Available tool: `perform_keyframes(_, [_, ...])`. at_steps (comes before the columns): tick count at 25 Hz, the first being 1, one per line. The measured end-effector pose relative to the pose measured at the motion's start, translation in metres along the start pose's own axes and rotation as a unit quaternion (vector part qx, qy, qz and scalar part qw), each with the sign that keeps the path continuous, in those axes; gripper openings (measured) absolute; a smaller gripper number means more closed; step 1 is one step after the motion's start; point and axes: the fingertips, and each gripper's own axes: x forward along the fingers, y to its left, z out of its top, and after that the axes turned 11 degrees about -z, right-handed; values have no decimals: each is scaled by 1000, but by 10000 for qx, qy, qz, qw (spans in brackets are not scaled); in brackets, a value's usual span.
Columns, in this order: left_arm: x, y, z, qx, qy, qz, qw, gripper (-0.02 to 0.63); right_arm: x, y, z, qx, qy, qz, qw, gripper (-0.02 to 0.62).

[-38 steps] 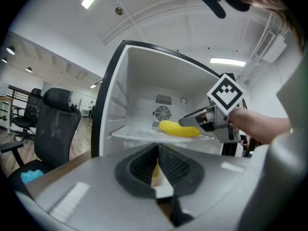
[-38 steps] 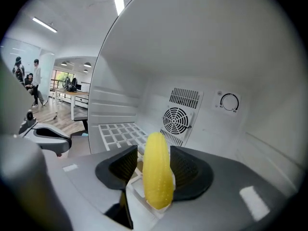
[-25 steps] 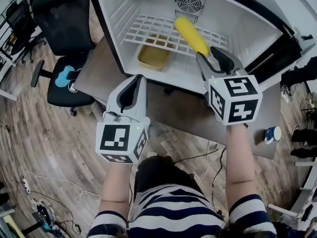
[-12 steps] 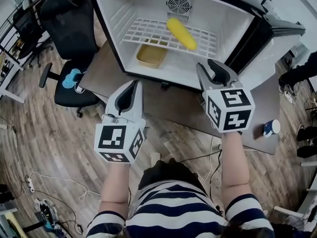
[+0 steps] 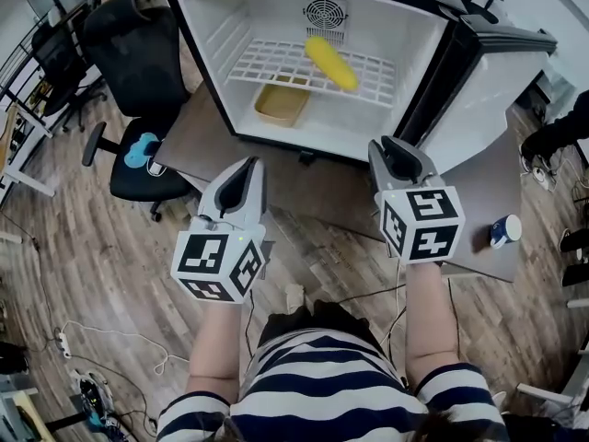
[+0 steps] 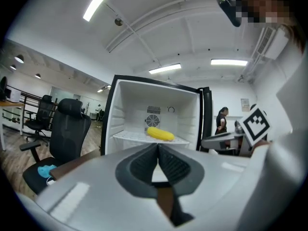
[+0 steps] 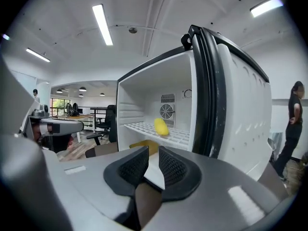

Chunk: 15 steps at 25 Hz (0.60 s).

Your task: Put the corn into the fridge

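Head view shows the corn (image 5: 330,63) lying at a slant on the wire shelf (image 5: 267,63) inside the fridge (image 5: 419,35), close to the fan grille (image 5: 325,12) at the back, so the task's thing sits where it belongs. Below the shelf, a yellow tray (image 5: 282,105) rests on the fridge floor. The fridge stands on the surface (image 5: 189,132) with its door (image 5: 492,76) swung wide to the right, which gives both claws a clear line into it. The left claw (image 5: 241,178) is held in front of the fridge, apart from it, its jaws pressed together on nothing; it seems to have no job here. The right claw (image 5: 398,153) hangs near the door's hinge side, its jaws closing across a narrow gap with nothing between them, which looks like a claw finished with its load. By my reading, only shutting the door may remain.
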Motion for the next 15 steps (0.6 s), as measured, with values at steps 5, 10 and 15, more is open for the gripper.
perform_keyframes(5, [-5, -4, -3, -27, 34, 17, 10000, 0, -11, -1, -16, 210, 85, -31, 9997, 32])
perform_keyframes(10, [-9, -7, -9, 2, 105, 38, 9999, 0, -20, -5, -28, 338, 137, -46, 9993, 12])
perform_keyframes(15, [-13, -8, -16, 24, 199, 68, 9998, 0, -29, -10, -34, 525, 121, -71, 9985, -5])
